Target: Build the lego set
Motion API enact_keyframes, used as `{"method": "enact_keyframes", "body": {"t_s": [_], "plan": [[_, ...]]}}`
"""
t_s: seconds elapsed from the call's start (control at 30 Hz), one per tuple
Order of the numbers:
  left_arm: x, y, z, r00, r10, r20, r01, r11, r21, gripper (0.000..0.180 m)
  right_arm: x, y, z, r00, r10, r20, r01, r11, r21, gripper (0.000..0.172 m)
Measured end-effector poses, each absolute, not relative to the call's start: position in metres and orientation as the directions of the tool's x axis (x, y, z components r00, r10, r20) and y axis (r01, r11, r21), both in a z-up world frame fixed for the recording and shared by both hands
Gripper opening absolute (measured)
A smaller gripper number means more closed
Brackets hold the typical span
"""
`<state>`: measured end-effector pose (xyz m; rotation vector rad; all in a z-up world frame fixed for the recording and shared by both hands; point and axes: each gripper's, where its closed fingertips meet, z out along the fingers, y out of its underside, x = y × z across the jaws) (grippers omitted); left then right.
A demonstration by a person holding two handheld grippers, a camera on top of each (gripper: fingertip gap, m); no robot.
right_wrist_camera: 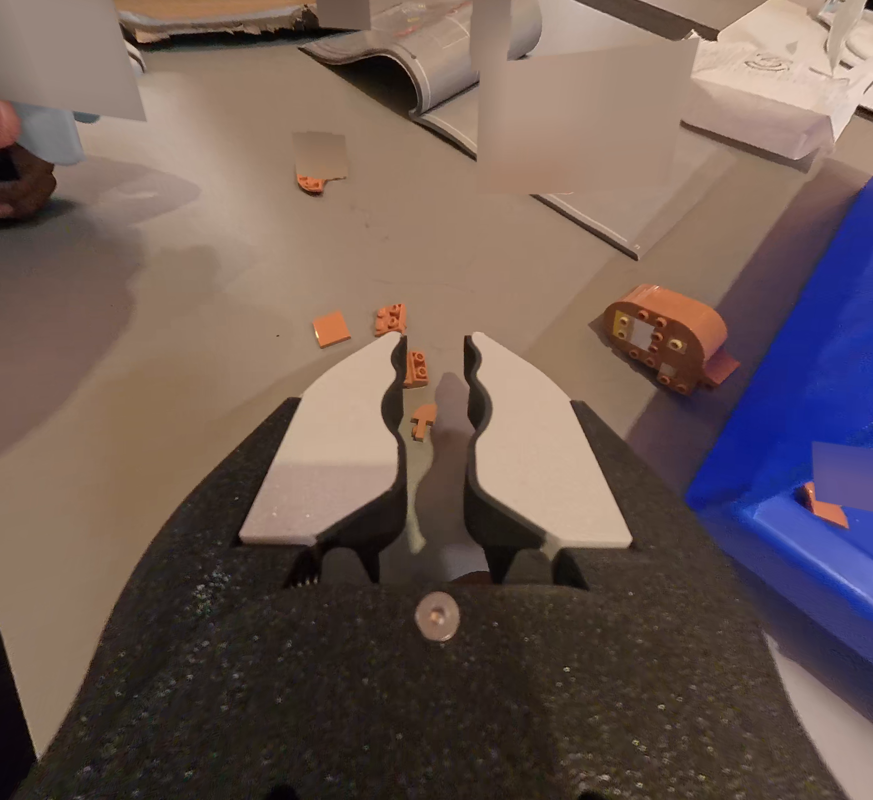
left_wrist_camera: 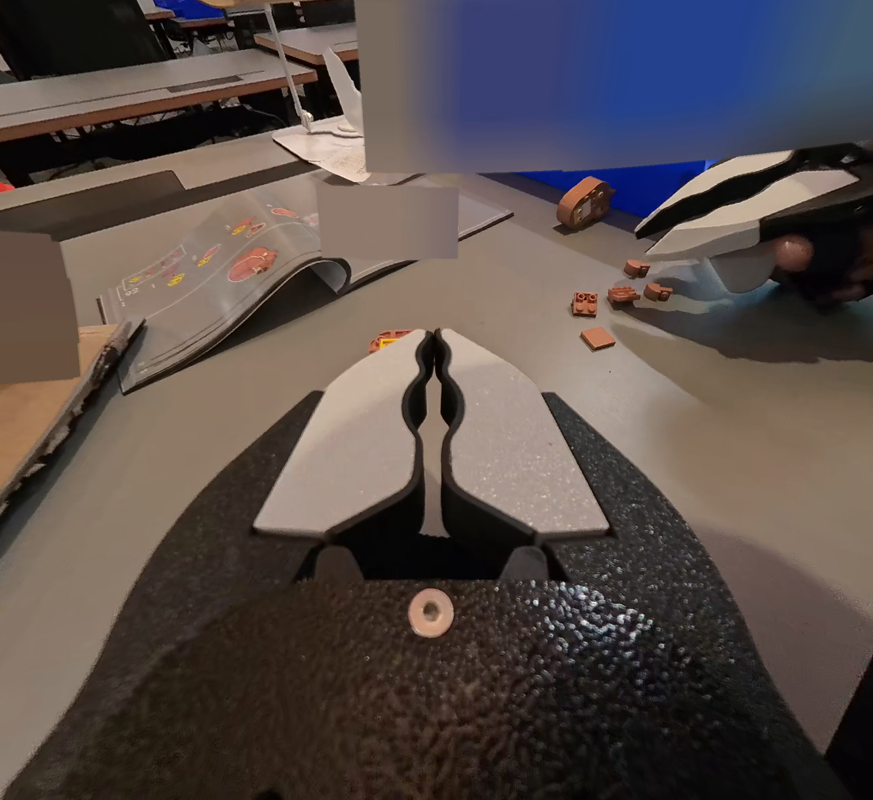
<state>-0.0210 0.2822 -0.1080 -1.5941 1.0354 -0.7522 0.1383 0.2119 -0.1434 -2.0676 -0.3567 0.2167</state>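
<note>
My left tongs (left_wrist_camera: 433,334) are pinched fully together on nothing, tips low over the grey table (left_wrist_camera: 472,295), with a small brown-and-yellow brick piece (left_wrist_camera: 388,341) just beyond them. My right tongs (right_wrist_camera: 434,343) stand narrowly parted and hold nothing, hovering above a little orange two-stud plate (right_wrist_camera: 415,369) and an orange clip-shaped piece (right_wrist_camera: 423,418) that sit between the pads without touching them. An orange flat square tile (right_wrist_camera: 331,328) and an orange studded plate (right_wrist_camera: 391,319) lie just beside; the rounded brown brick body (right_wrist_camera: 661,338) rests near the blue plastic bin (right_wrist_camera: 803,399). The risk, I reckon: closing here could catch two bits together or flick one away.
</note>
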Motion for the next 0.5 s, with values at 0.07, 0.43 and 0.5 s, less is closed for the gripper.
{"method": "enact_keyframes", "body": {"t_s": [0.07, 0.43, 0.5], "plan": [[-0.0196, 0.2828, -0.1103, 0.419, -0.908, -0.015, -0.255, -0.101, -0.962, 0.0, 0.1385, 0.212, -0.1433, 0.941, 0.339, -0.014, 0.157, -0.471, -0.868, 0.022], [-0.0208, 0.2785, -0.1041, 0.41, -0.911, -0.046, -0.228, -0.054, -0.972, 0.0, 0.1361, 0.2113, -0.1439, 0.939, 0.339, 0.057, 0.217, -0.454, -0.864, 0.024], [-0.0211, 0.2769, -0.1024, 0.414, -0.907, -0.071, -0.227, -0.027, -0.974, 0.0, 0.1353, 0.2113, -0.1449, 0.937, 0.342, 0.069, 0.229, -0.456, -0.86, 0.024]]}}
